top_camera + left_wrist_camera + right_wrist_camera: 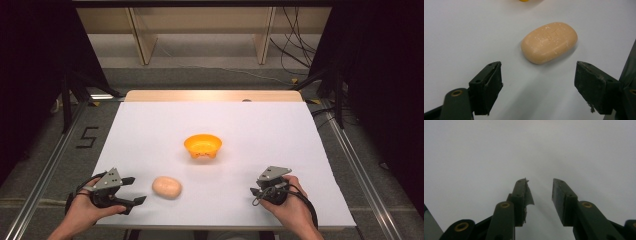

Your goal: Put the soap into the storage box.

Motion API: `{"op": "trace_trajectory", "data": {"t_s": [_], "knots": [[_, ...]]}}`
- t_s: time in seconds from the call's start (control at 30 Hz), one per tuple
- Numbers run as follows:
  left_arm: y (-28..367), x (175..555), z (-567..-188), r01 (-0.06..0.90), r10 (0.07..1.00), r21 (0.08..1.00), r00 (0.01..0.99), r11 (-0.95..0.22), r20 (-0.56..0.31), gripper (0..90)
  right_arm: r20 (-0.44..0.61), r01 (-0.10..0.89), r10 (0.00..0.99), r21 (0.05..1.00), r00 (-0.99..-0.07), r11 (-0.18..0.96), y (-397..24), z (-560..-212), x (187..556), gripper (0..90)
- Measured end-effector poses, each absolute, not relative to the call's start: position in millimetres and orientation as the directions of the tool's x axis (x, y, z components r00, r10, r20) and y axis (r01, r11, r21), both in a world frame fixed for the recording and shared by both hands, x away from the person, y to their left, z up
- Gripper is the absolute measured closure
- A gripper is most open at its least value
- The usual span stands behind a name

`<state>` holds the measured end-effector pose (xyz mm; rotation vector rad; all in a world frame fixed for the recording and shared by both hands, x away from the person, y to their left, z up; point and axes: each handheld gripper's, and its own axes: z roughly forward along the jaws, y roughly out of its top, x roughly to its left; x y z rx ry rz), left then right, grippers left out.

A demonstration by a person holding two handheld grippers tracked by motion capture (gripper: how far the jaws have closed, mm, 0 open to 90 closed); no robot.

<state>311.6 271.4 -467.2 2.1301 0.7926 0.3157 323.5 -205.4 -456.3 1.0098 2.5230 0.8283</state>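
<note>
A: How did the left gripper [134, 190] stand?

B: Its jaws were spread wide, holding nothing. In the left gripper view the peach-coloured soap bar [549, 42] lay on the white table sheet [461, 32] just ahead of the two pads [492, 80], not yet between them and touching neither.

A: And from above?

B: In the high view the soap bar [166, 187] sat near the front of the sheet, just beside the left gripper's tips, with the orange bowl [202, 145] farther back towards the middle, well apart from it.

A: The right gripper [256, 194]?

B: Held low near the sheet on the right side, well apart from the soap. In the right gripper view its fingers [561, 195] stood a little parted, a narrow gap between them and bare sheet beyond; it grasped nothing. One pad looked frayed at its edge, though the picture was too dim to be sure
</note>
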Motion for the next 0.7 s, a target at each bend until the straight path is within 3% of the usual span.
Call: {"op": "trace_trajectory", "data": {"t_s": [0.27,0.7], "knots": [[271,308,-458,0.391,0.602,0.762,0.799,-0.517,-0.001,20.6,-0.018,0.592,0.757,0.611,-0.654,0.526,-212,-453,319,60.8],[259,325,-444,0.328,0.488,0.686,0.871,-0.649,0.046,19.9,-0.035,0.591,0.785,0.638,-0.619,0.495,-223,-456,318,56.3]]}}
